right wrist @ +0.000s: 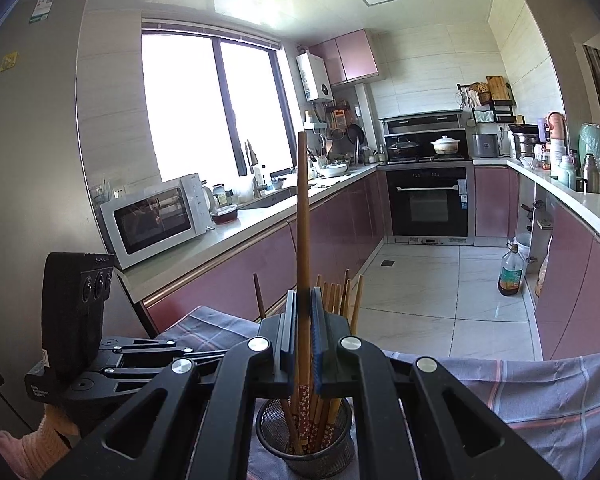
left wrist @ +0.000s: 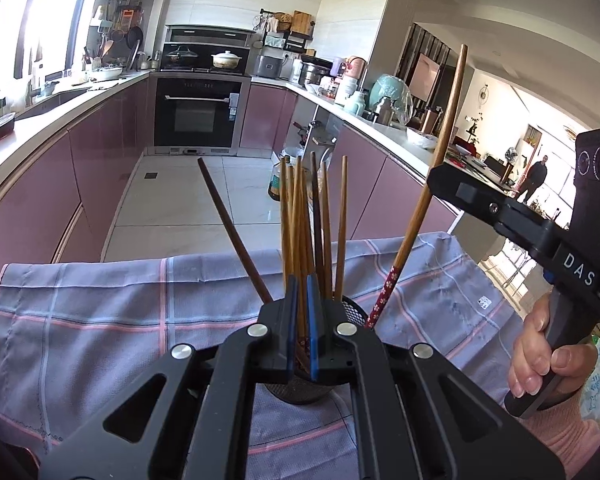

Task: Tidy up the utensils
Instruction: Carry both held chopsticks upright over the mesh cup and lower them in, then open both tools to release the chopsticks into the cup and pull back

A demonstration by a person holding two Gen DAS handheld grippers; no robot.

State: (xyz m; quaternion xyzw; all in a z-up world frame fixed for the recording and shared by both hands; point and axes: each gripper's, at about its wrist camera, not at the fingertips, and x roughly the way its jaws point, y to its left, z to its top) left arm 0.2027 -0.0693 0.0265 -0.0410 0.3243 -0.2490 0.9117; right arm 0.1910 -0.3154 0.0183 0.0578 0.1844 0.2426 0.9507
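Now the right gripper (right wrist: pixel 303 320) pinches one chopstick (right wrist: pixel 302 220) tight, its patterned end inside the mesh cup (right wrist: pixel 305 446) on the checked cloth (right wrist: pixel 540 392). Left gripper (left wrist: pixel 302 300) looks nearly closed above the cup, seemingly holding nothing.

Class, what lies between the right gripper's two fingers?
In the right wrist view, one long chopstick stands clamped in the right gripper, its patterned end inside the mesh holder.
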